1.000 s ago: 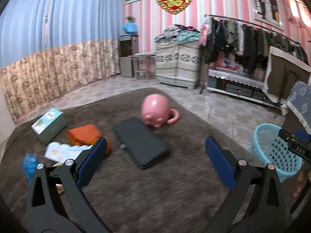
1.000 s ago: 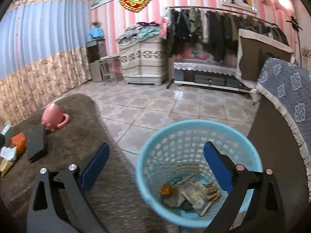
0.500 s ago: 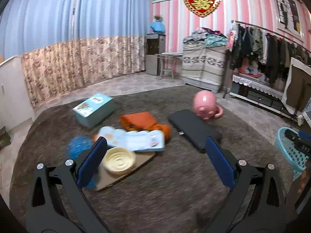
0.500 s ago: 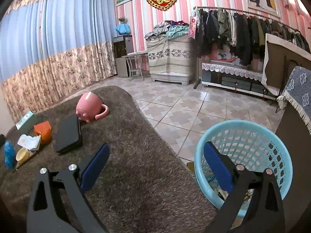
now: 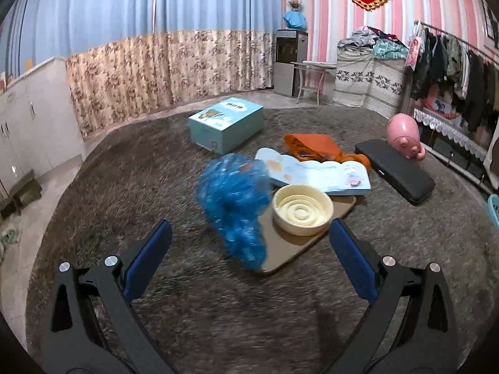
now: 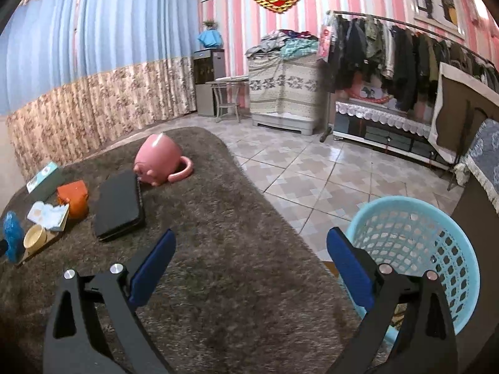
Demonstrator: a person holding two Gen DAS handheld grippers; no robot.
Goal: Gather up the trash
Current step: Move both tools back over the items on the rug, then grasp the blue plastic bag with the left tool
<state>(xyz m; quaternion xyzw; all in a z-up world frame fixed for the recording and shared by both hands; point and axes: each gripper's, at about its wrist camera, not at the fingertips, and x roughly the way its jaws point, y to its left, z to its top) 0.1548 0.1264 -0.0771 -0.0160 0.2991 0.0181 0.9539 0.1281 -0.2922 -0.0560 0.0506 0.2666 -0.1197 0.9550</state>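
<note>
Left wrist: blue wrapper [image 5: 234, 205] touching bowl [image 5: 302, 213], tray [image 5: 296, 246].

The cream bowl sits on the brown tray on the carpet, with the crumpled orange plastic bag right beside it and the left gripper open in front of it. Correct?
Not quite: the crumpled plastic bag beside the cream bowl is blue, not orange, as the left wrist view shows. The bowl does sit on the brown tray on the carpet, and the left gripper is open.

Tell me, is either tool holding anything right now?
No. The left tool and the right tool are both open with nothing between their fingers.
</note>
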